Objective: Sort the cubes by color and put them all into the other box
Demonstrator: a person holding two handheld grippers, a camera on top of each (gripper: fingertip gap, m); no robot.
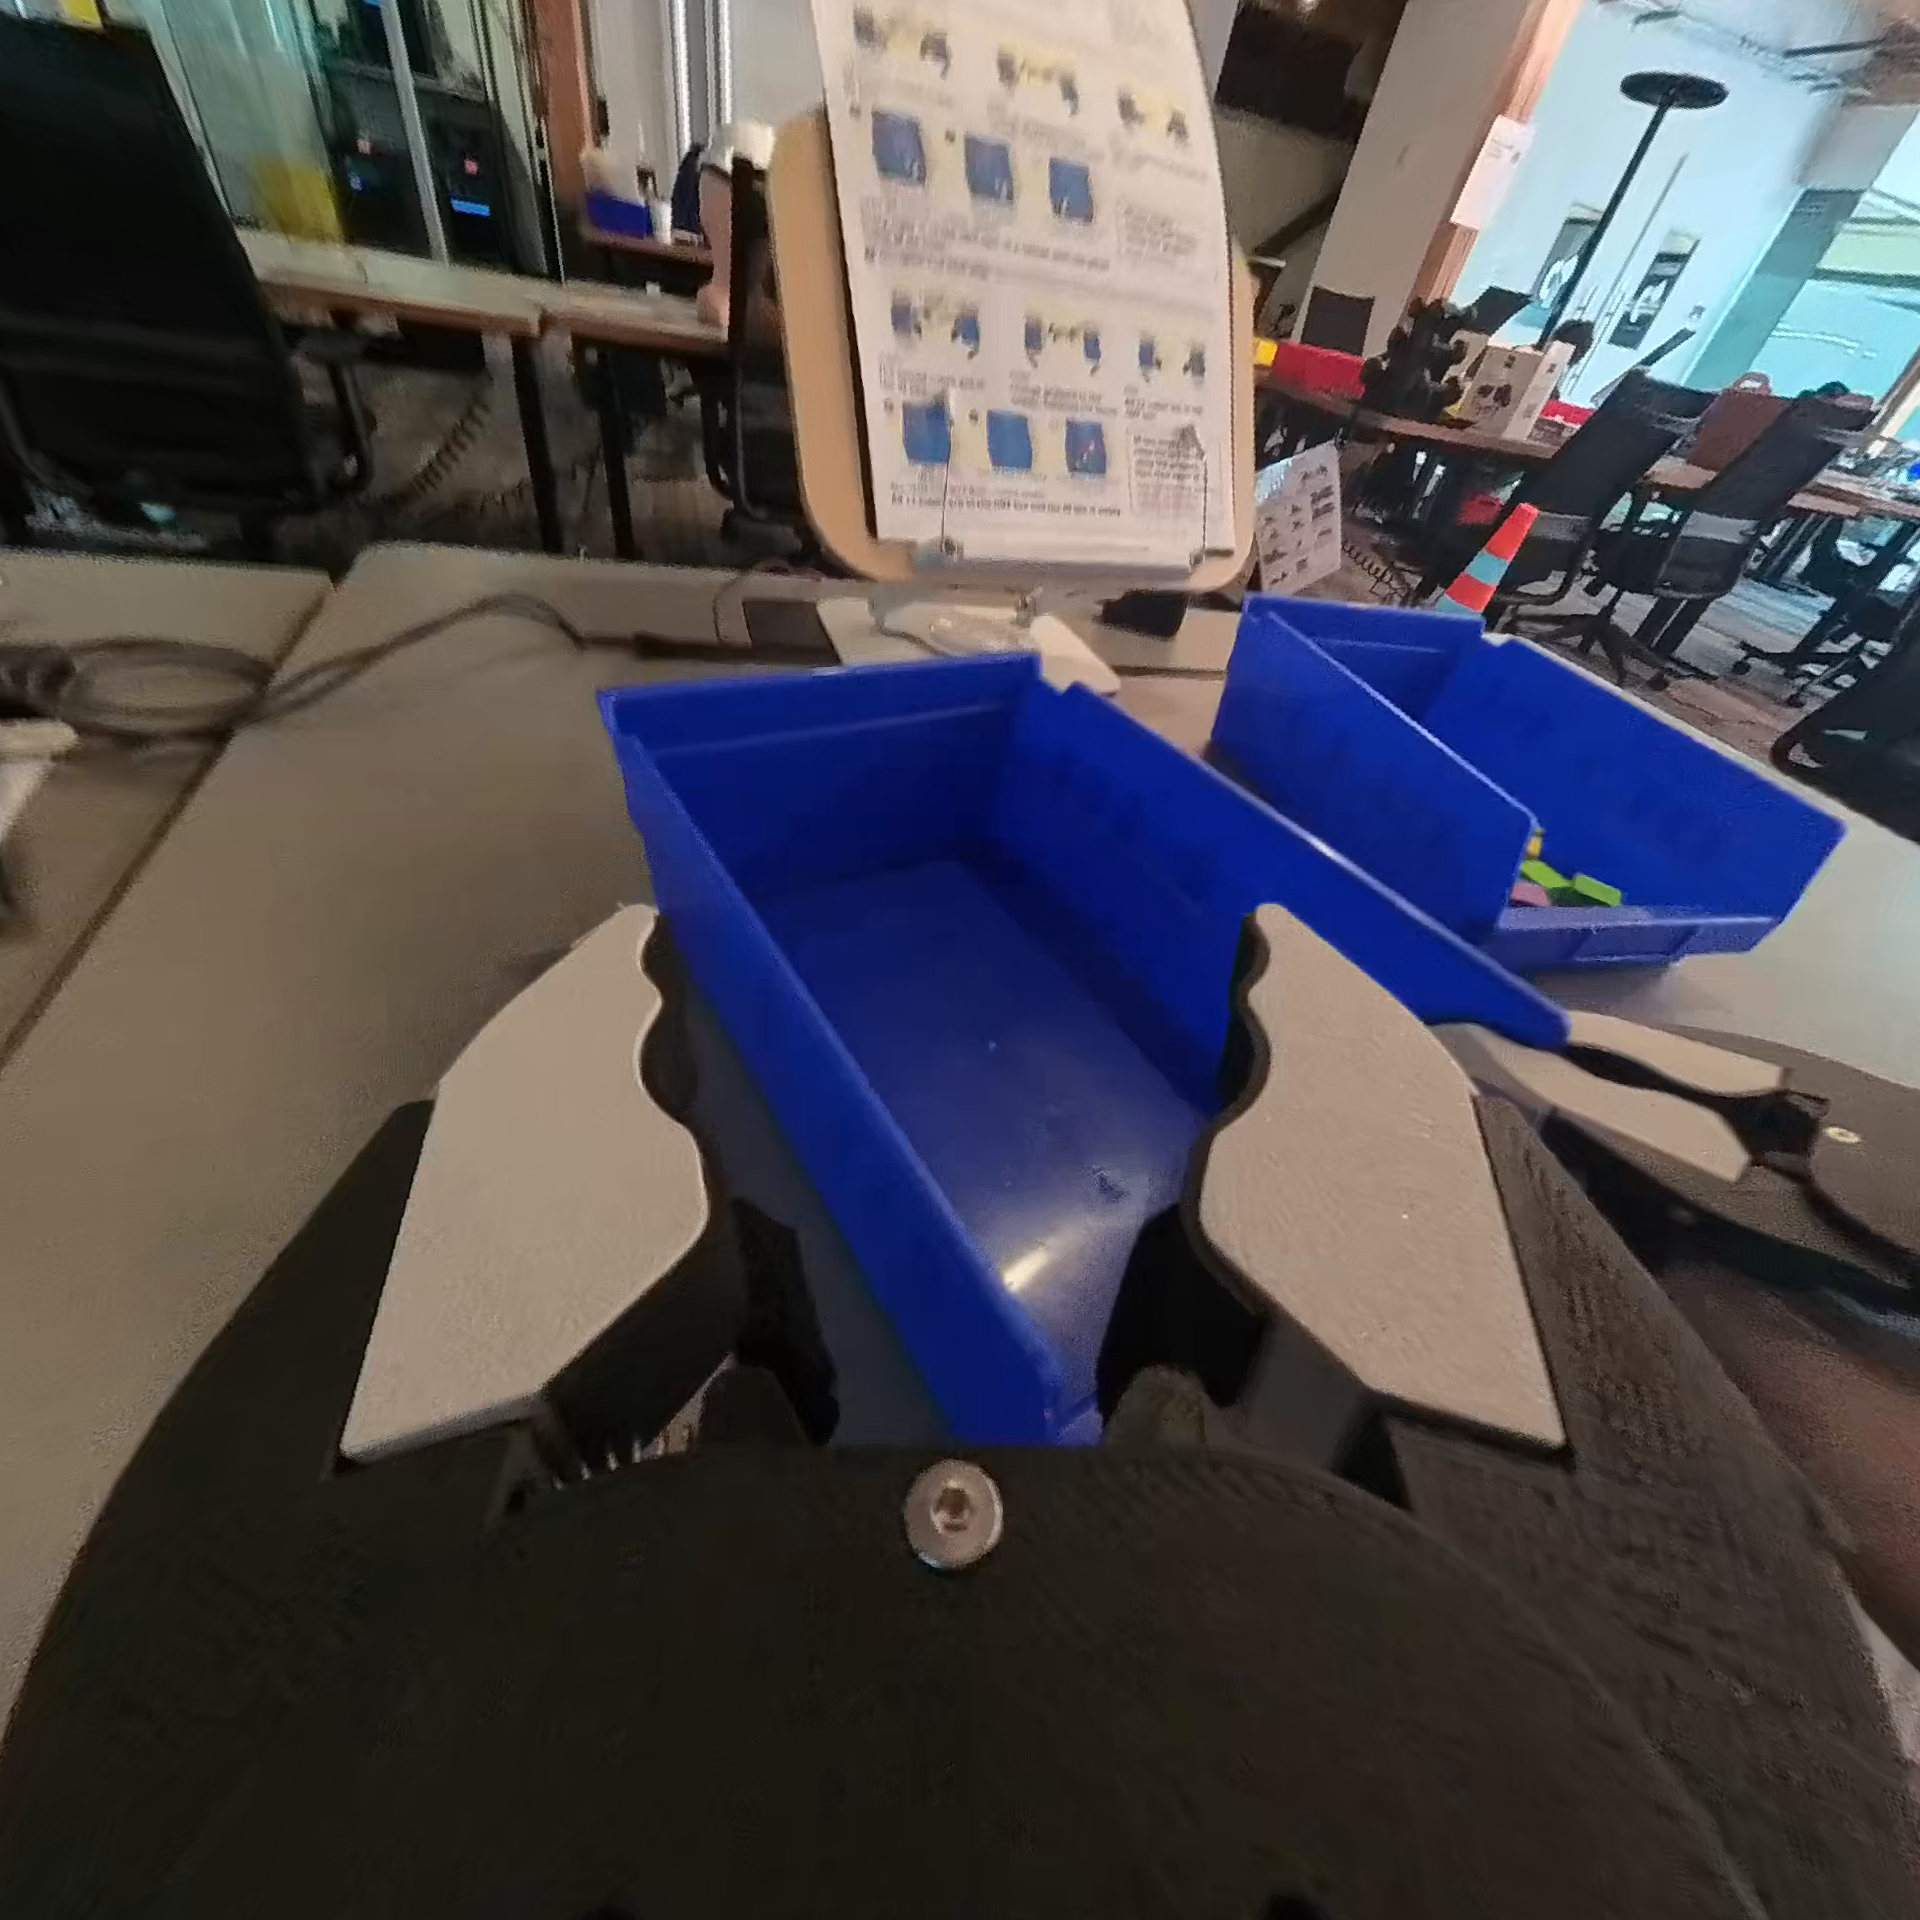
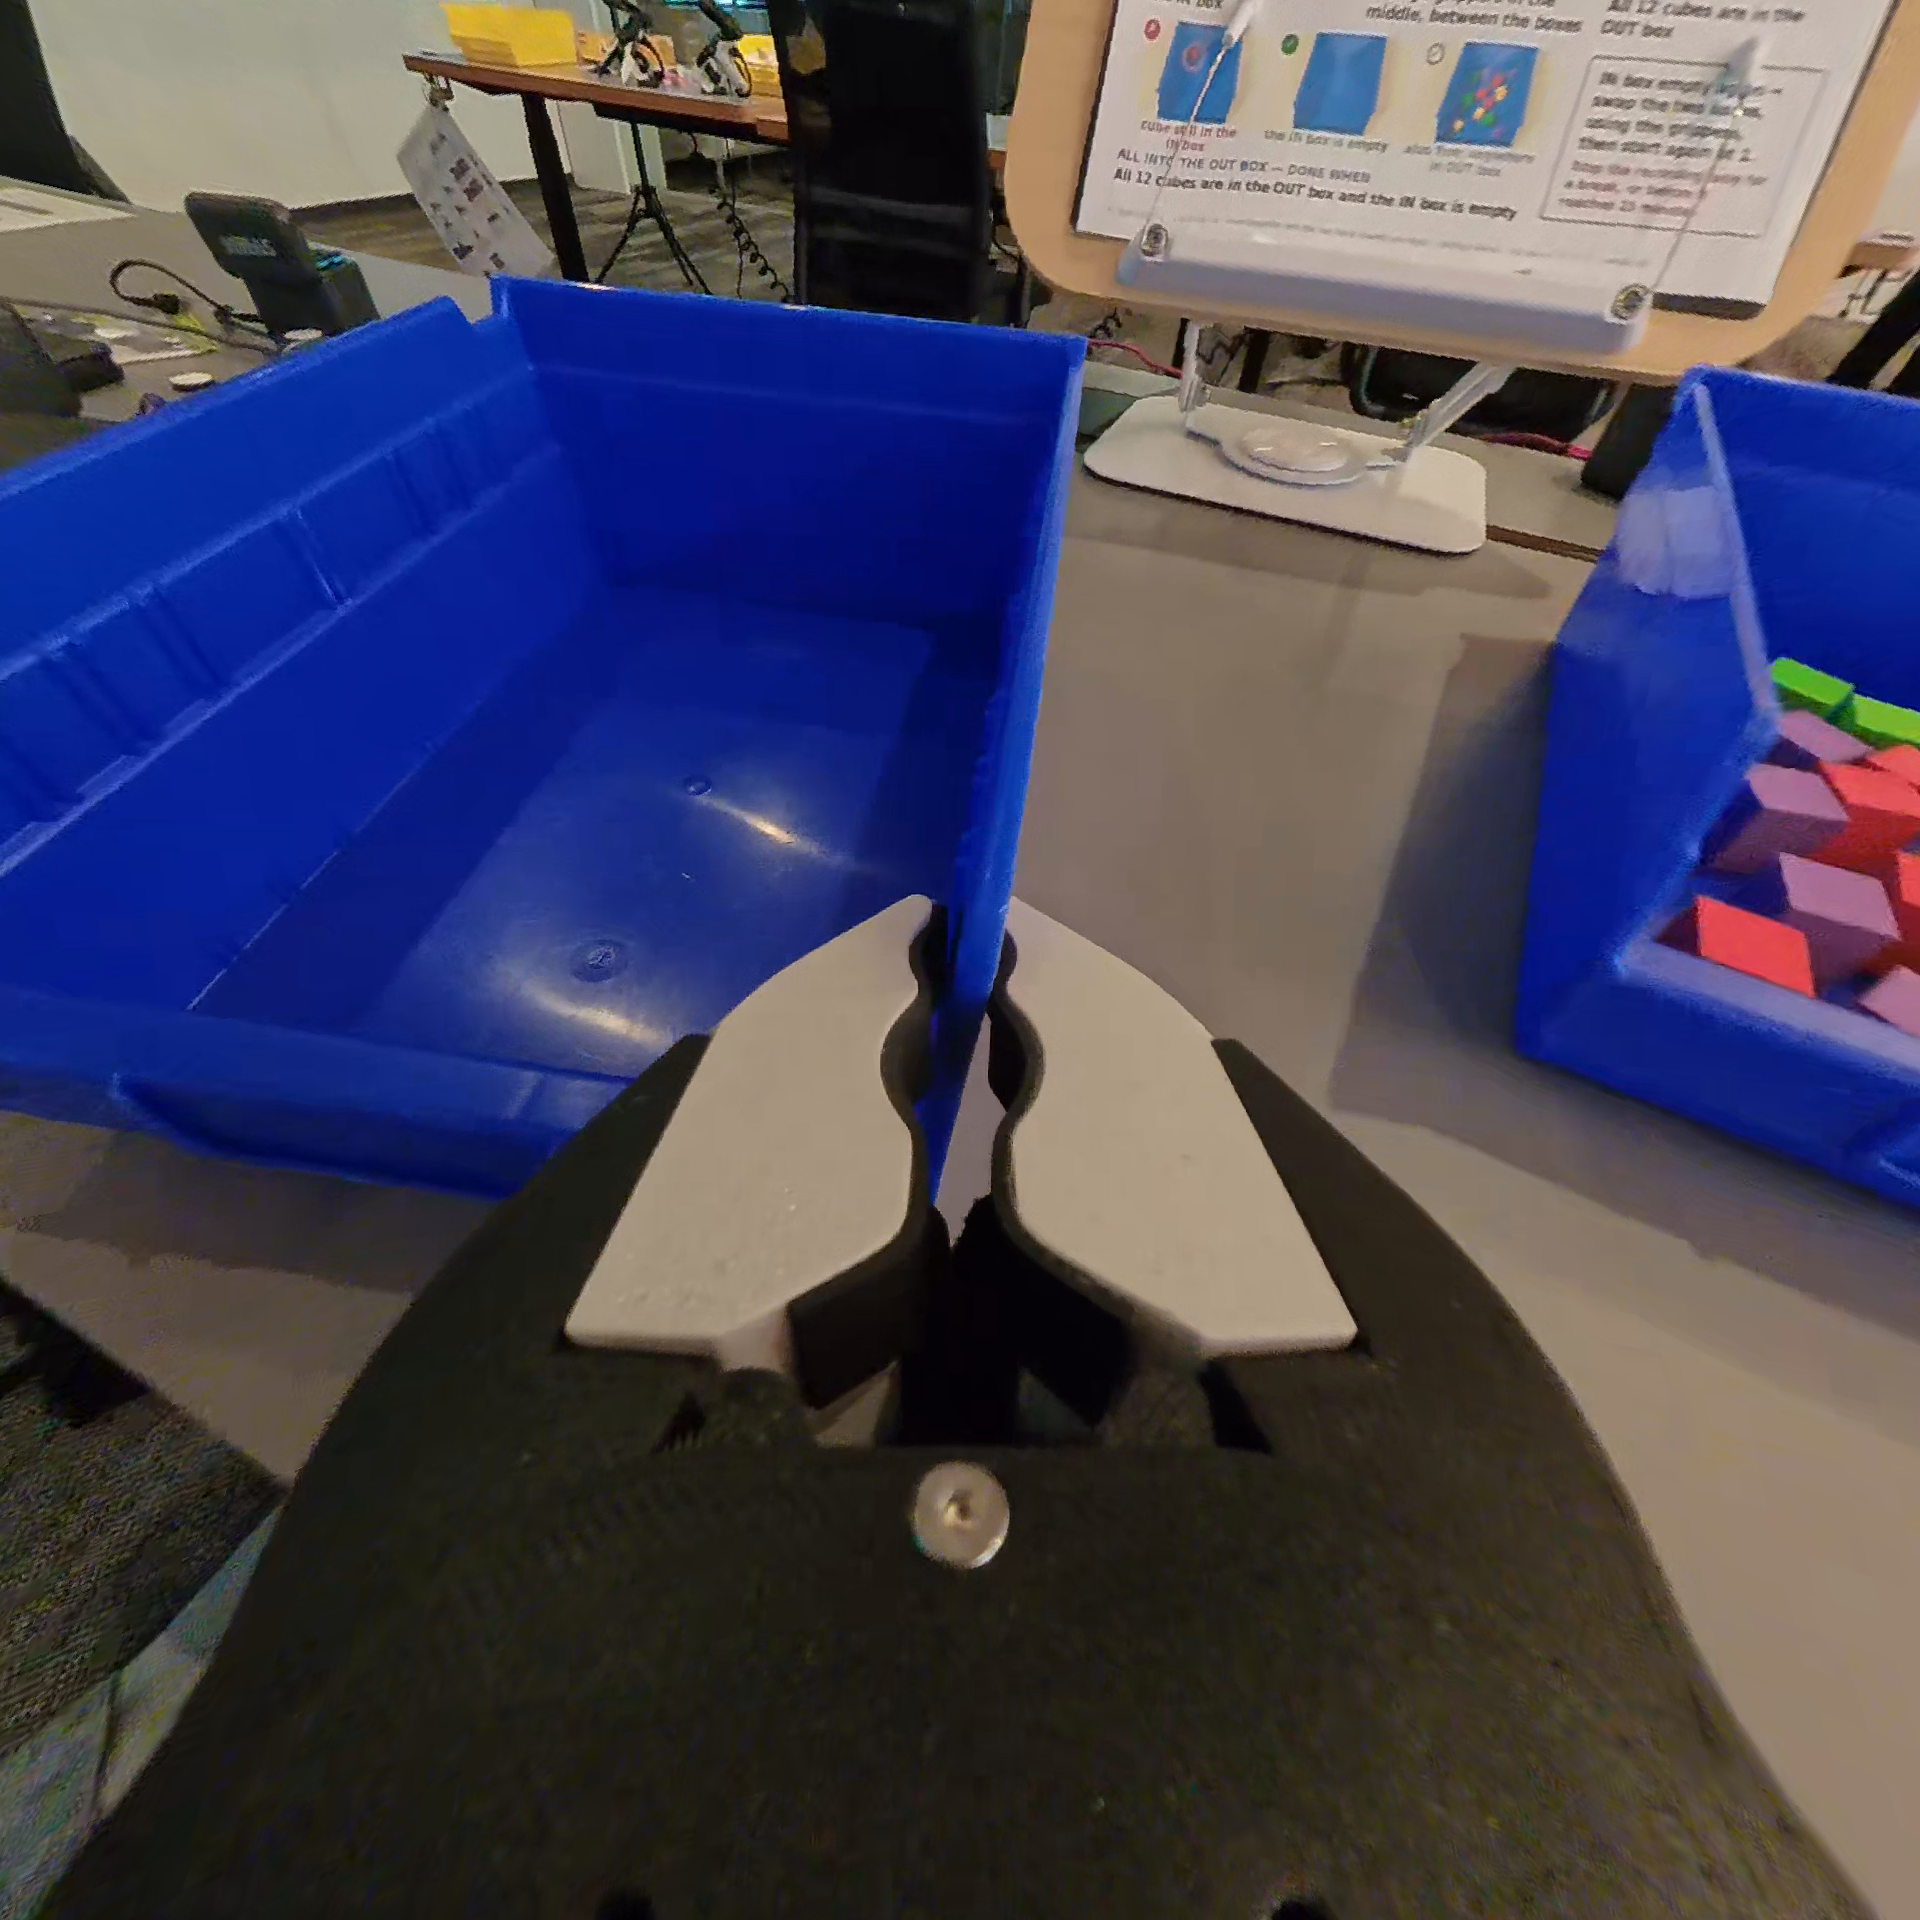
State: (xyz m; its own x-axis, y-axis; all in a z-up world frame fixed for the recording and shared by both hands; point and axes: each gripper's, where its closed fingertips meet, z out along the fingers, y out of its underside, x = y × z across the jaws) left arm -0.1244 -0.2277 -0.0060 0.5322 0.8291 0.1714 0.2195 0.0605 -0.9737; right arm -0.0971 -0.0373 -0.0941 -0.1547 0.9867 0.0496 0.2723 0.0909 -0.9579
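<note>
The right hand-held gripper (image 2: 966,925) is pinched on the right side wall of the empty blue bin (image 2: 582,727), one finger inside and one outside. The left hand-held gripper (image 1: 951,930) is spread wide, its fingers (image 1: 540,1174) straddling the near end of the same bin without visibly touching it. The bin rests on the grey tabletop (image 2: 1247,779); a second blue bin (image 2: 1642,831) holding coloured cubes (image 2: 1829,831) stands apart to the right. An instruction card on a stand (image 2: 1351,281) sits behind. A sound hold keeps the wall seated deep between the pads.
</note>
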